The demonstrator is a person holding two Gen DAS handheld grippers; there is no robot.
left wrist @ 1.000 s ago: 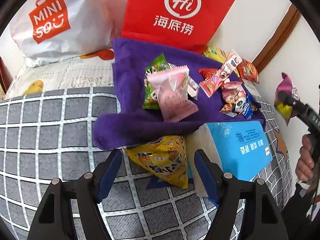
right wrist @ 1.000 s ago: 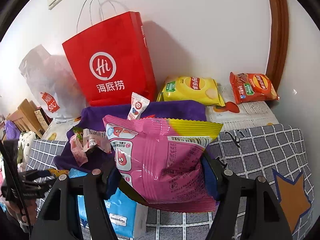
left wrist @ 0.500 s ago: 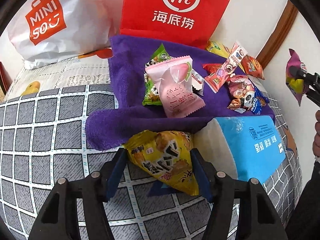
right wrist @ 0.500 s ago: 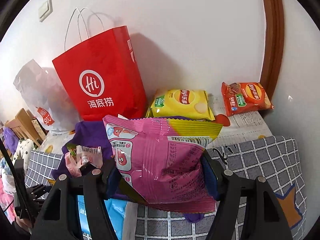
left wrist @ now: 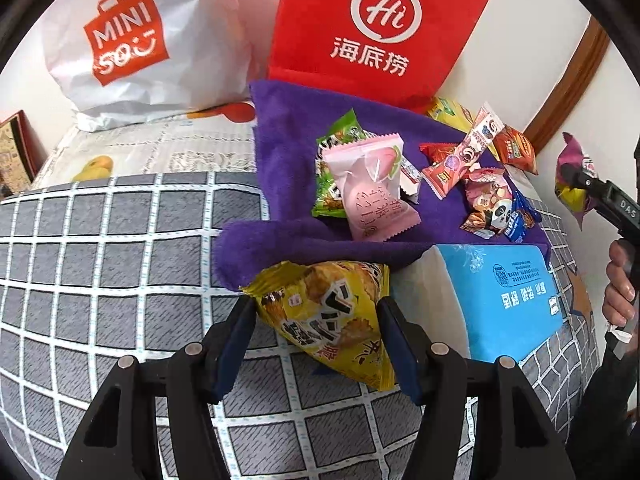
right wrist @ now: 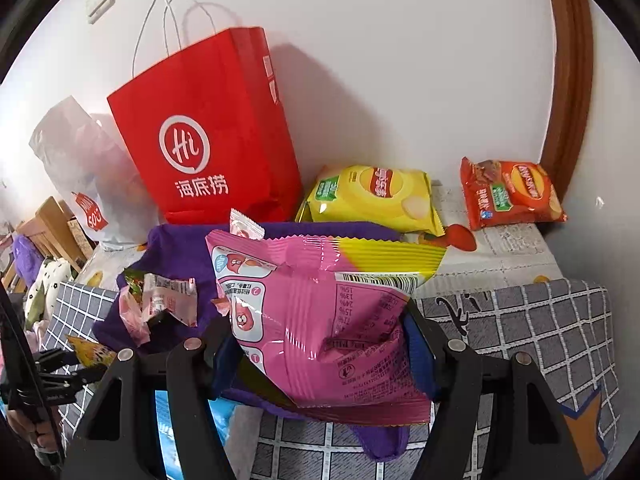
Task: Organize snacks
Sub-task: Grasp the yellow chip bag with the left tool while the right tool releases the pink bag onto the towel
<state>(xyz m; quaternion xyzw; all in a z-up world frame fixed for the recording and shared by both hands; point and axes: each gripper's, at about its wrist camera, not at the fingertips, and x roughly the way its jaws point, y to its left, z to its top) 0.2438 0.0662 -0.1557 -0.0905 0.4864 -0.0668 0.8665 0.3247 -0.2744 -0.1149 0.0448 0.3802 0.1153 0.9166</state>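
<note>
My left gripper (left wrist: 316, 316) clenches the crinkly yellow snack packet (left wrist: 328, 312) low in frame, right gripper (right wrist: 324, 344) grasping the pink-and-yellow foil bag (right wrist: 320, 320); next, I judge, lift both toward the red paper bag (right wrist: 208, 140).

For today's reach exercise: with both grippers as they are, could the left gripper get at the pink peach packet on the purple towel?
Probably not yet: the left gripper already has the yellow snack bag between its jaws. The pink peach packet lies uncovered just beyond.
</note>
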